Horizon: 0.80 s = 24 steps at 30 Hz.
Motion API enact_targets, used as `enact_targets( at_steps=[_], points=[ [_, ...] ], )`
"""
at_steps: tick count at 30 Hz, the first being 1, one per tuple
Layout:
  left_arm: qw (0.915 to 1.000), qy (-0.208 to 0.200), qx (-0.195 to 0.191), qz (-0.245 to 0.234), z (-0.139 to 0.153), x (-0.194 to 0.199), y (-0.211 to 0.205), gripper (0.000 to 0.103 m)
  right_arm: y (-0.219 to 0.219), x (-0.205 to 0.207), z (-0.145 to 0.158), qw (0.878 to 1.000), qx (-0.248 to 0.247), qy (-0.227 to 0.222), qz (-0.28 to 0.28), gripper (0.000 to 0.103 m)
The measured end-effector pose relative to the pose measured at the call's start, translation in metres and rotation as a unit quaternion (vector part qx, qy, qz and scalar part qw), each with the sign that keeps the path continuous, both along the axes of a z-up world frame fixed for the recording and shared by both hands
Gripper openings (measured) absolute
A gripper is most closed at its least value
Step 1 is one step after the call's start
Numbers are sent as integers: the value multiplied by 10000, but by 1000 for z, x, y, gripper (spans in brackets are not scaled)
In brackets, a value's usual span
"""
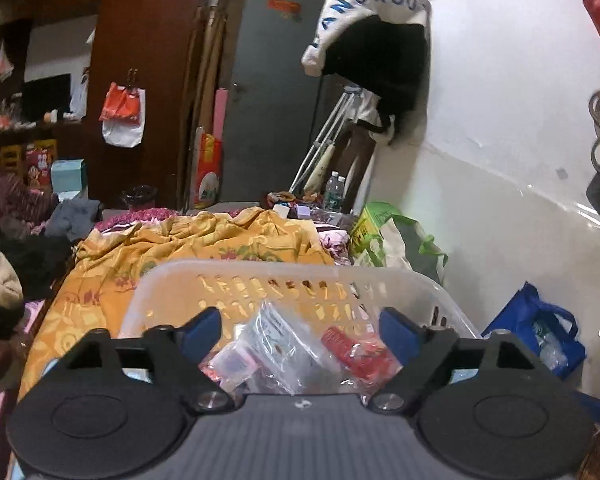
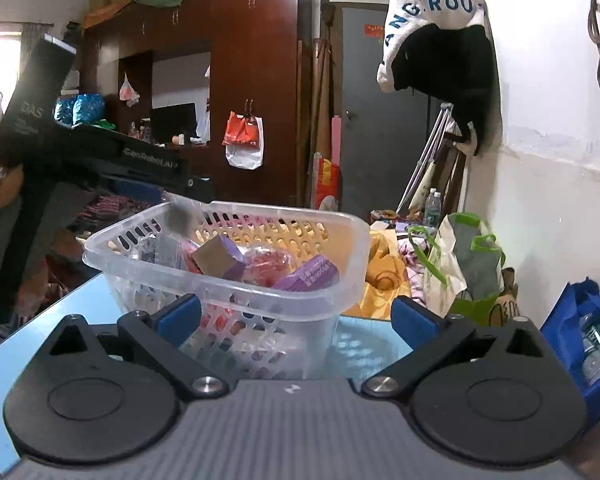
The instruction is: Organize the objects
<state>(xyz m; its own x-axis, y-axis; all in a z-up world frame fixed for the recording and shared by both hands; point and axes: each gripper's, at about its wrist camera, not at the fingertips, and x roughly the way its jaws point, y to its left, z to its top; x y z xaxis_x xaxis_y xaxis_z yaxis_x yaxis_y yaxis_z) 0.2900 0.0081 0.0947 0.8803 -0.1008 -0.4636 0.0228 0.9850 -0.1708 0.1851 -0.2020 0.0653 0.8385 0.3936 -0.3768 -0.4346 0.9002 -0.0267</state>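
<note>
A clear plastic basket [image 2: 332,280] stands on a light blue table [image 2: 76,312]. It holds a brown-and-purple box [image 2: 218,258], a purple packet [image 2: 312,274], a red wrapped item [image 2: 266,264] and clear bags. My right gripper [image 2: 296,316] is open and empty, just in front of the basket's near wall. My left gripper [image 1: 300,330] is open, hovering above the basket [image 1: 260,276], over a clear bag [image 1: 284,344] and a red packet [image 1: 356,350]. The left gripper also shows in the right wrist view [image 2: 148,176], above the basket's left rim.
A bed with an orange quilt [image 1: 188,248] lies beyond the table. A green-handled bag [image 2: 460,264] and a blue bag with bottles [image 2: 584,332] stand to the right by the white wall. A dark wardrobe and a grey door are behind.
</note>
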Motion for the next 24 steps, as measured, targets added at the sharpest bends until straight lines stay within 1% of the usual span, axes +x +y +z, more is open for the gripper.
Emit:
enact_targets(
  at_steps=[3,4,5,7,9,10,11,13,15,18,22,24],
  points=[
    [9994,-97,319,77,-2,-15,-2,89,-4,-2,-3,10000,51,8,82,103],
    [9992,-164,347,71,-1,-21,-1,89,-5,-2,-3,9999,72,4,88,103],
    [9992,-280,301,25,0,-32,1,89,-7,-4,-4,9999,103,-18,78,103],
    [9986,-498,112,-131,1,-52,8,93,-9,-10,-5,9996,199,-142,107,103],
    [9974,-685,-155,-159,-1,-74,19,103,-11,-14,-7,9994,294,-164,101,103],
    [9971,-694,-271,-148,-4,-86,25,103,-10,-15,-7,9993,339,-131,76,103],
    [9973,-667,-289,-126,-8,-94,26,103,-10,-15,-8,9991,421,-106,11,103],
    [9972,-706,-249,-54,-17,-110,29,103,-9,-15,-12,9978,609,-184,-166,103],
    [9973,-715,-130,24,-22,-116,30,103,-6,-13,-15,9976,621,-260,-139,103],
    [9985,-547,-3,31,-24,-114,35,103,2,-4,-14,9990,427,93,-50,103],
    [9993,-363,-33,-85,-26,-111,38,103,9,3,-10,9995,0,28,-304,103],
    [9996,-274,14,-79,-29,-111,35,103,8,6,-9,9993,-39,50,-365,103]
  ],
)
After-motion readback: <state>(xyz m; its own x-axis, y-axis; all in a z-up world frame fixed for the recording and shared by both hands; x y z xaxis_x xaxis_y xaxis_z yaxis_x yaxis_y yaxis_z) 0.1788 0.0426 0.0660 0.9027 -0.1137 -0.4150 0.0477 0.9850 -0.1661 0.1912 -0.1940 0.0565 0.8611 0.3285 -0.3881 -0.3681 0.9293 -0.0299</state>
